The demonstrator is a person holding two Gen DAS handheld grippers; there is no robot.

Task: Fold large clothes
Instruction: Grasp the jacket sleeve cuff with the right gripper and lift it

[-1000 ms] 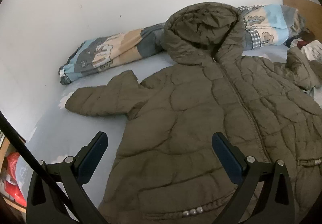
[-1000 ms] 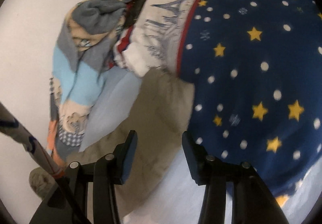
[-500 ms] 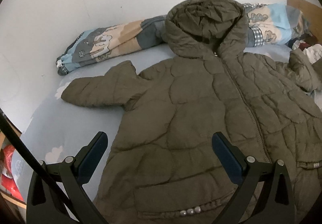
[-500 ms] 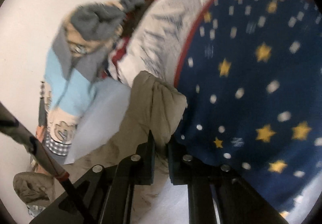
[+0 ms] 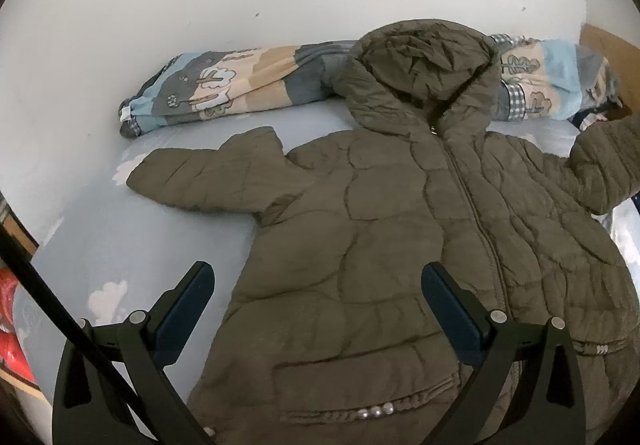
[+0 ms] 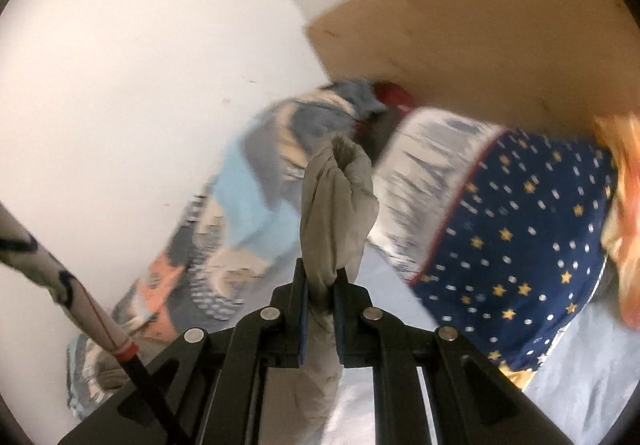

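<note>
Puffy olive jacket (image 5: 400, 245) is spread face-up on the bed (image 5: 132, 245), hood toward the wall edge. Right gripper (image 6: 320, 285) has its fingers clamped on the sleeve cuff (image 6: 338, 205), lifted. Left gripper (image 5: 316, 309) hovers, fingers apart, empty. Looks like the sleeve-fold step; next, lay it across the chest.

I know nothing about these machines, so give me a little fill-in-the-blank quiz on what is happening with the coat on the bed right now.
1. The olive puffer jacket lies on the pale blue bed sheet with its front zip side facing ____.
2. The right gripper is shut on the jacket's ____.
3. The left gripper hovers over the jacket with its jaws ____.
4. The rolled patterned blanket lies along the white ____.

Missing words: up; sleeve; open; wall
</note>
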